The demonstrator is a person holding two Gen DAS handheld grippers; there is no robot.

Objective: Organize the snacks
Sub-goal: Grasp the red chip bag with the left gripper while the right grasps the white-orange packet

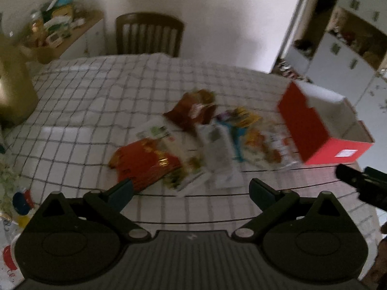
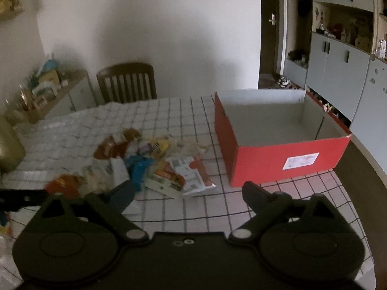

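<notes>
Two grippers: both over the near table edge, both holding nothing.
Left gripper [image 1: 191, 193]: jaws spread wide, matte black linkages, teal pads; left fingertip [image 1: 123, 191] overlaps the red bag's near edge in view, contact unclear.
Right gripper [image 2: 187, 193]: jaws spread wide, same black build; its left fingertip [image 2: 124, 193] sits in front of the pile's near edge, contact unclear.
Snack pile [image 1: 200, 140]: loose heap of flat crinkly packets mid-table, at 12 o'clock from the left gripper, 11 o'clock from the right one. Blurred, labels unreadable.
Red bag [image 1: 145, 164]: glossy foil, wrinkled, gold print, at the pile's 8 o'clock end.
Brown bag [image 1: 193, 111]: shiny, puffed, at the pile's 12 o'clock end.
White pouch [image 1: 217, 154]: flat, rectangular, mid-pile; blue packet [image 1: 235, 142] just beside it.
White-orange packet [image 2: 193, 174]: flat, glossy, pile edge nearest the box.
Red box [image 2: 285, 164]: open-top cardboard, red outside, pale inside, white sticker on near wall; interior shows no contents; at 3 o'clock from the pile, near but apart.
Tablecloth [image 1: 96, 101]: white with thin dark grid, slick sheen.
Chair [image 1: 148, 35]: dark wood, slatted back, far side at 12 o'clock.
Shelf [image 2: 46, 91]: light wood, cluttered, 10 o'clock.
Cabinets [image 2: 338, 67]: grey flat doors, 2 o'clock.
</notes>
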